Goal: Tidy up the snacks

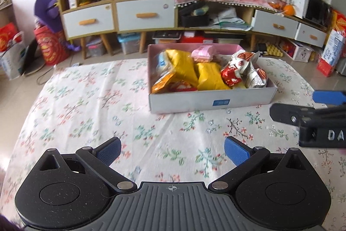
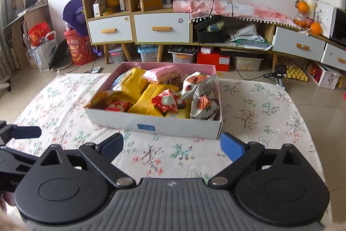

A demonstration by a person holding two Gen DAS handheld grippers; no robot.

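On the floral cloth [image 2: 255, 105], snack box [image 2: 155, 125] just beyond right hand-held gripper [image 2: 172, 145], jaws wide

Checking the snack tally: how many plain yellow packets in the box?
2, side by side mid-box: rear yellow packet, front yellow packet. More could be buried under other snacks.

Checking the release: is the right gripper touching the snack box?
Apart. The right wrist view shows the right gripper open, tablecloth visible between it and the box.
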